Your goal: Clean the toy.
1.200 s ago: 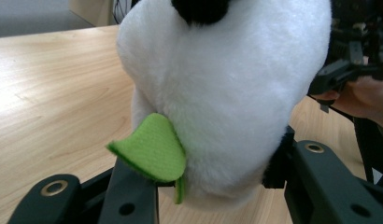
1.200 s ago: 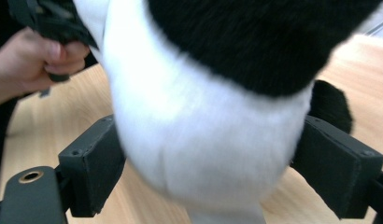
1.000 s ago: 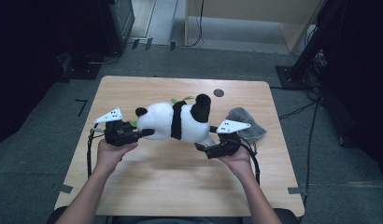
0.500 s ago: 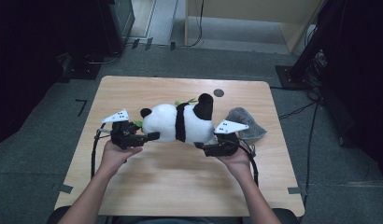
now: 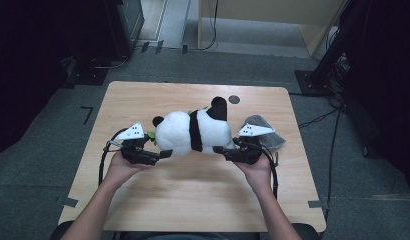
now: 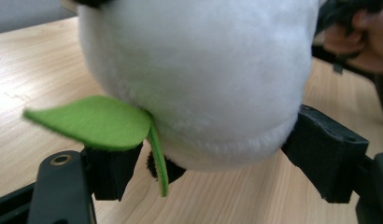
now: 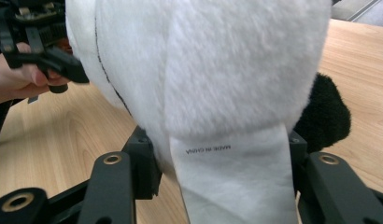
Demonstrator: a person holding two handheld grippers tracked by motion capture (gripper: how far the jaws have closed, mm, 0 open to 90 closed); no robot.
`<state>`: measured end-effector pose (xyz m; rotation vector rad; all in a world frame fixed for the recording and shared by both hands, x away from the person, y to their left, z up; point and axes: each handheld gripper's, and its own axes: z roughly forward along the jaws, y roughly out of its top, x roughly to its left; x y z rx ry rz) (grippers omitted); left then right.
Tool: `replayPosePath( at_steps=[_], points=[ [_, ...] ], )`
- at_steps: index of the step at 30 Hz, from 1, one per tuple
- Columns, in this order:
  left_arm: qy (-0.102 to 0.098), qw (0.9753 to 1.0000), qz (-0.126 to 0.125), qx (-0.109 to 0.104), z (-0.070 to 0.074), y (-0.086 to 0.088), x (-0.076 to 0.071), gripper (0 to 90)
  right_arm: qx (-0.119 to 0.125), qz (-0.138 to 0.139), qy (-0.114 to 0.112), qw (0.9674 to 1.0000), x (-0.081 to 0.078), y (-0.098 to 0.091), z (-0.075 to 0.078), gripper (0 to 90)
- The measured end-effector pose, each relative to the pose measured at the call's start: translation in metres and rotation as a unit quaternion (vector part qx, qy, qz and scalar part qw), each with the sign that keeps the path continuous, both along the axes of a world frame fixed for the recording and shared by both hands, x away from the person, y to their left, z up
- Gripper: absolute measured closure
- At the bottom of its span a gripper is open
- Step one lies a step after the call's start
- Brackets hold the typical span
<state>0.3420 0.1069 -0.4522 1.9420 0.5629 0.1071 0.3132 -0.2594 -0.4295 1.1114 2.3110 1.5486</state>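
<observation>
High view: bench [image 5: 143,200] carrying a plush panda [image 5: 193,132] near its middle, toward the far edge. Left hand-held gripper [image 5: 165,153], jaws just opening, brackets the head loosely. Right hand-held gripper [image 5: 218,149], jaws just closing, pinches the rump and sewn label [image 7: 236,186]. Risk: the one-ended grip may let the toy sag. Both forearms enter from the near edge, palms inward.

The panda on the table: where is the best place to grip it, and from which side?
Probably at its two ends. The panda lies lengthwise across the table, so each soft, rounded end faces a hand. The left gripper comes from the head end, the right gripper from the rear, where the white tag hangs.
</observation>
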Motion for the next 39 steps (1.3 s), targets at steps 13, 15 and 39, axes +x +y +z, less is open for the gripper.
replayPosePath(
  at_steps=[13,15,39],
  points=[
    [0.007,0.9986,0.050,-0.019,0.007,-0.004,-0.004,50.3,0.045,0.006,0.018,0.9988,0.001,-0.002,0.000,41.1],
    [0.017,0.9985,0.048,-0.022,0.007,-0.003,-0.003,53.4,0.039,0.007,0.015,0.9991,0.002,-0.001,-0.001,36.6],
    [0.049,0.9977,0.036,-0.031,0.002,0.004,0.006,33.6,-0.073,0.012,-0.015,0.9971,-0.003,0.011,-0.003,49.1]
  ],
)
